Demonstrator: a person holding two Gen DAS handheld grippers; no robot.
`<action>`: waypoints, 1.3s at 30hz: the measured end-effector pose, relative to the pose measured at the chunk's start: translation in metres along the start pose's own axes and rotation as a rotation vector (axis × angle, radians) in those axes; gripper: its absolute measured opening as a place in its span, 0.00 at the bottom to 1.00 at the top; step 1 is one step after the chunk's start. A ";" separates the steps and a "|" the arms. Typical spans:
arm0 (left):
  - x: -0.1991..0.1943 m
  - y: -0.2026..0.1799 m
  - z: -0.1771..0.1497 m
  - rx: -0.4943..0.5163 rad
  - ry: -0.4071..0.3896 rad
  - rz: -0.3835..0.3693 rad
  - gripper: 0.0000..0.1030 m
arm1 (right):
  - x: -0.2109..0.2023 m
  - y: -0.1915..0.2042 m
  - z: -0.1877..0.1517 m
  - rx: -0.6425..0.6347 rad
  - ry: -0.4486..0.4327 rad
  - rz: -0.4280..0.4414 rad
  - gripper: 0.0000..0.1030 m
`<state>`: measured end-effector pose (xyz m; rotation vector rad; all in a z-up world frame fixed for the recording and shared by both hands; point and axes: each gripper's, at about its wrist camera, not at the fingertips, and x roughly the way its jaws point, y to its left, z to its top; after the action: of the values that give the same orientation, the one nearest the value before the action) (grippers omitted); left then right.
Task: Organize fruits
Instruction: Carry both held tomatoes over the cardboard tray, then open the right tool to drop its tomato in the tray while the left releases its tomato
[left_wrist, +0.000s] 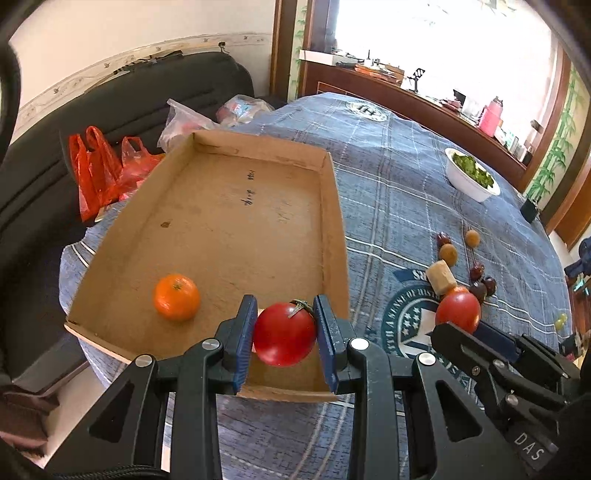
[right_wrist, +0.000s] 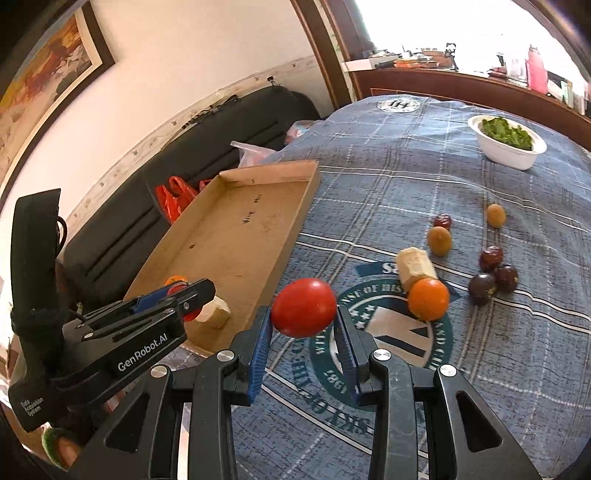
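Blue plaid cloth with a round crest covers the tabletop (right_wrist: 406, 177), with a black sofa (left_wrist: 55, 147) and red plastic bags (left_wrist: 99, 166) beyond its left edge. On the left side lies a shallow cardboard tray (left_wrist: 236, 147). The left gripper (left_wrist: 284, 328) hangs over the tray's near end, its fingers (left_wrist: 243, 332) clenched on a red tomato (left_wrist: 284, 334); an orange (left_wrist: 176, 297) sits on the tray floor just left of it. The right gripper (right_wrist: 303, 328) is raised over the cloth just right of the tray, its fingers (right_wrist: 260, 350) grasping a second tomato (right_wrist: 303, 307). To the right on the cloth lie another orange (right_wrist: 428, 299), a pale chunk (right_wrist: 415, 266) touching it, two brownish round fruits (right_wrist: 439, 240) and several dark ones (right_wrist: 482, 288). Far right stands a white bowl of greens (right_wrist: 508, 138).
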<state>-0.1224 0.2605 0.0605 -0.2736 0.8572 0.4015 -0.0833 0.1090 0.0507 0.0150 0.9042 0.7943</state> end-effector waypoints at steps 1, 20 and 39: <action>0.000 0.004 0.003 -0.004 -0.003 0.006 0.28 | 0.002 0.001 0.001 -0.003 0.003 0.006 0.34; 0.057 0.071 0.052 -0.090 0.097 0.140 0.28 | 0.096 0.070 0.040 -0.111 0.124 0.106 0.33; 0.080 0.078 0.053 -0.096 0.217 0.131 0.34 | 0.141 0.087 0.047 -0.223 0.241 0.019 0.42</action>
<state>-0.0749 0.3696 0.0265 -0.3548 1.0735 0.5432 -0.0529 0.2738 0.0117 -0.2733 1.0381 0.9242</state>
